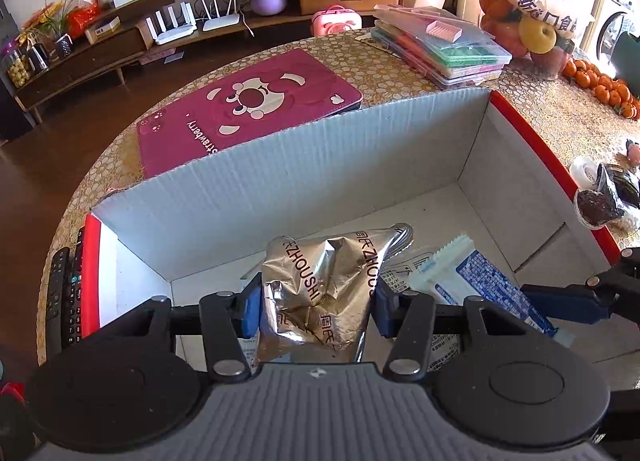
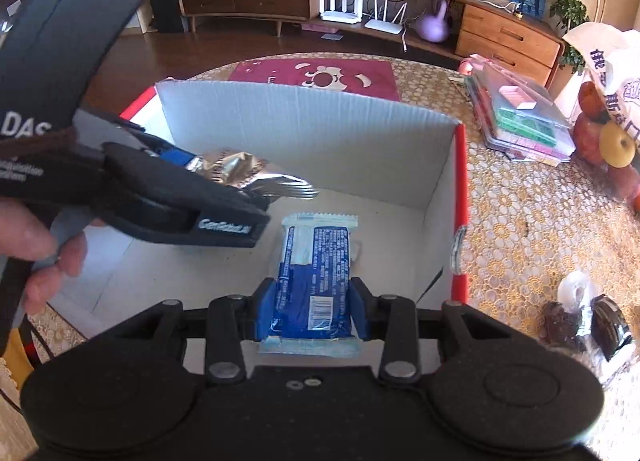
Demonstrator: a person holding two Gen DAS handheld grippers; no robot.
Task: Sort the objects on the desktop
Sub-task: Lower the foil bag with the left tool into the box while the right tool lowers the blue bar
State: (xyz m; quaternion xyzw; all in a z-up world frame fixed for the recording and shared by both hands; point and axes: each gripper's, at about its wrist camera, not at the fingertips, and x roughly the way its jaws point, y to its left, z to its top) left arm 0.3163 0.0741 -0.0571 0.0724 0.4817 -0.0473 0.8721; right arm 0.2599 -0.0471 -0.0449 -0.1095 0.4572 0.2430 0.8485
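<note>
A crumpled silver foil packet [image 1: 320, 293] is clamped between the blue pads of my left gripper [image 1: 316, 307], held above the floor of an open cardboard box [image 1: 280, 173] with red outer sides. My right gripper [image 2: 314, 311] is shut on a blue and white snack packet [image 2: 314, 273], also inside the box [image 2: 320, 129], over its right half. In the right wrist view the left gripper [image 2: 224, 175] comes in from the left with the foil packet [image 2: 240, 169] sticking out of it. The blue packet [image 1: 472, 281] shows at the right in the left wrist view.
A magenta bear-print laptop case [image 1: 248, 109] lies behind the box. Stacked plastic cases [image 1: 440, 49] and a bag of fruit [image 1: 528, 21] stand at the back right. Remote controls [image 1: 64, 293] lie left of the box. Small wrapped snacks [image 2: 584, 317] lie right of it.
</note>
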